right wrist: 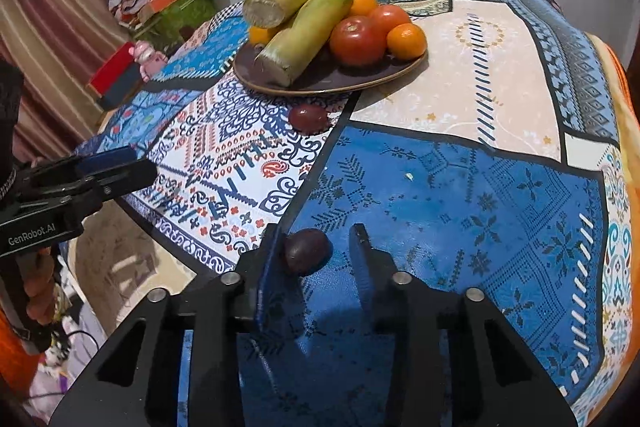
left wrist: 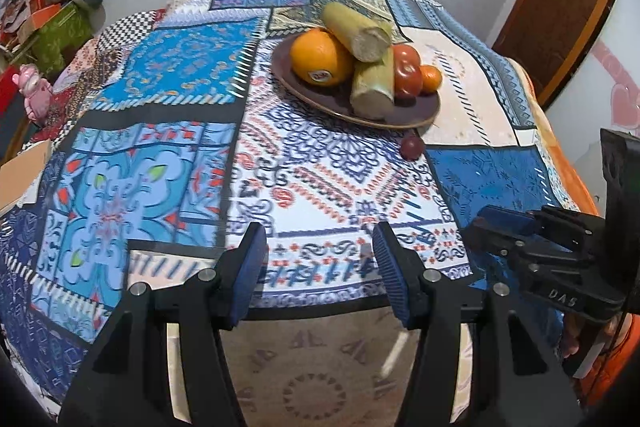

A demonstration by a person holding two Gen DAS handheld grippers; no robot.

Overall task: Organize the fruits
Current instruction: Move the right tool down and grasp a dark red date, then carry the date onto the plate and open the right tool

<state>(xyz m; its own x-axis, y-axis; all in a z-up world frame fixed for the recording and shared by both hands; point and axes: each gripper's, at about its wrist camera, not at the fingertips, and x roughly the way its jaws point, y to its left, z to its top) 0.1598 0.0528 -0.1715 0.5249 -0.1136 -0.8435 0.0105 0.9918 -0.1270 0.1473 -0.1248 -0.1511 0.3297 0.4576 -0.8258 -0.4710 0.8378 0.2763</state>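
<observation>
Fruit sorting is under way on a table under a blue patchwork-patterned cloth (right wrist: 460,187). The right gripper (right wrist: 316,251) is spread wide around a small dark purple round fruit (right wrist: 307,251), which touches its left pad but not the right; I judge the grasp not yet made, so the next move is to close gently on it. A second dark red fruit (right wrist: 308,117) lies just beside the brown round plate (right wrist: 320,83) piled with oranges, tomatoes and pale green stalks. The left gripper (left wrist: 318,267) hangs wide and empty over the table's near edge. Which fruit these small ones are is hard to make out.
</observation>
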